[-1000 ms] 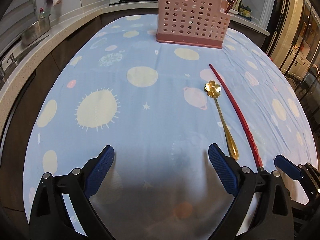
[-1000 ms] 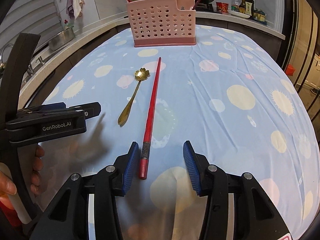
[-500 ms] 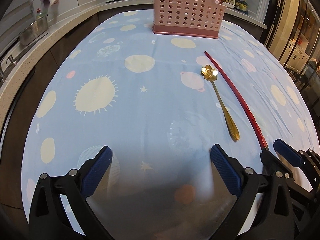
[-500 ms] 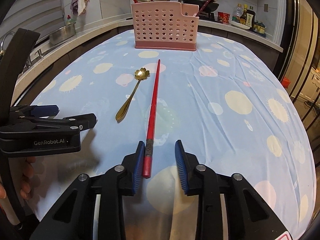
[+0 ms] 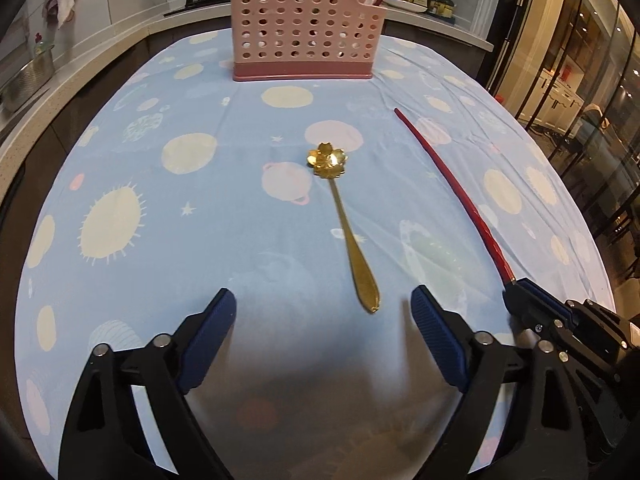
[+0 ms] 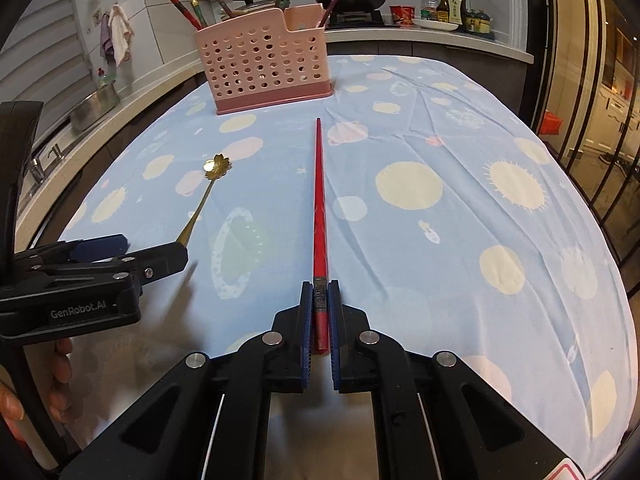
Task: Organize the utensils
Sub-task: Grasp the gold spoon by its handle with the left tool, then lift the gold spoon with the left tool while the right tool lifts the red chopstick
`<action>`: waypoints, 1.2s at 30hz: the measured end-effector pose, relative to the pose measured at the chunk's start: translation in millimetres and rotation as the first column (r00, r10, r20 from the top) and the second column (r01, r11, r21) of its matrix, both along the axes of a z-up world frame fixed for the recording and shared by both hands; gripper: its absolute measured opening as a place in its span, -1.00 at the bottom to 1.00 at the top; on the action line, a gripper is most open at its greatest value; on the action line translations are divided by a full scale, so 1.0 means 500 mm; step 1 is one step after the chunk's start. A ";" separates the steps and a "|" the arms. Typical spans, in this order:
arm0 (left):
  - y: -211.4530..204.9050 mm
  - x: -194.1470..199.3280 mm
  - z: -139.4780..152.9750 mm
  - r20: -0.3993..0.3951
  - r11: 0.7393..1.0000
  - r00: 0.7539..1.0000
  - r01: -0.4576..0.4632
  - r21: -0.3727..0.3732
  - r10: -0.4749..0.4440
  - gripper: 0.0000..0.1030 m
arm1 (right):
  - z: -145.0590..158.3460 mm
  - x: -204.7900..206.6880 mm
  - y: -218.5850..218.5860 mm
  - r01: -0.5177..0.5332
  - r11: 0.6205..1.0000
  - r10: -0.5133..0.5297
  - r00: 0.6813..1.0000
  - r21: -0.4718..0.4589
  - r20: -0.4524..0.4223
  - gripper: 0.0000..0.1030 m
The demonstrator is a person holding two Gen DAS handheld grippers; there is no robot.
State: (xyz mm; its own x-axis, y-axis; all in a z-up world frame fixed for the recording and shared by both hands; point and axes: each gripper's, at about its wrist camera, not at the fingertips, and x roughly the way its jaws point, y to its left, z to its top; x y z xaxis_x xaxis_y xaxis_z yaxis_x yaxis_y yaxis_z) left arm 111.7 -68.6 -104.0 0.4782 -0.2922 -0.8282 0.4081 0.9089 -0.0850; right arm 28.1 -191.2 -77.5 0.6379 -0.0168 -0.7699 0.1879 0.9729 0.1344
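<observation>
A gold spoon (image 5: pixel 345 220) with a flower-shaped bowl lies on the blue tablecloth, its handle tip just ahead of my left gripper (image 5: pixel 323 312). The left jaws are wide apart and closing, with nothing pressed between them. A red chopstick (image 6: pixel 319 216) lies lengthwise on the cloth, pointing toward the pink perforated utensil holder (image 6: pixel 264 68). My right gripper (image 6: pixel 320 300) is shut on the chopstick's near end. In the left wrist view the red chopstick (image 5: pixel 452 188) runs to the right gripper (image 5: pixel 520 292) at the right. In the right wrist view the spoon (image 6: pixel 204 196) meets the left gripper (image 6: pixel 132 252).
The holder (image 5: pixel 300 28) stands at the table's far end with several chopsticks in it. A kitchen counter with a metal bowl (image 6: pixel 94 104) curves along the left. Sauce bottles (image 6: pixel 448 4) and a stove are behind. A hand (image 6: pixel 60 376) holds the left gripper.
The right jaws closed onto the chopstick's near end. The left gripper shifted right until the spoon's handle tip lies between its fingers, and its jaws narrowed slightly.
</observation>
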 end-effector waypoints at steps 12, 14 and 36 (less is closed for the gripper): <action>-0.008 -0.004 0.002 0.048 0.999 0.999 0.013 0.031 -0.014 -0.32 | -0.003 0.002 -0.004 -0.018 1.000 0.018 1.000 0.018 0.003 -0.87; -0.003 -0.004 0.003 0.039 1.000 0.999 0.018 0.014 -0.018 -0.59 | -0.003 0.002 -0.004 -0.020 1.000 0.020 1.000 0.021 0.004 -0.87; 0.050 -0.052 0.078 0.005 0.992 1.000 0.025 -0.122 -0.024 -0.80 | 0.085 -0.051 0.010 -0.064 0.998 0.061 0.993 0.026 0.103 -0.87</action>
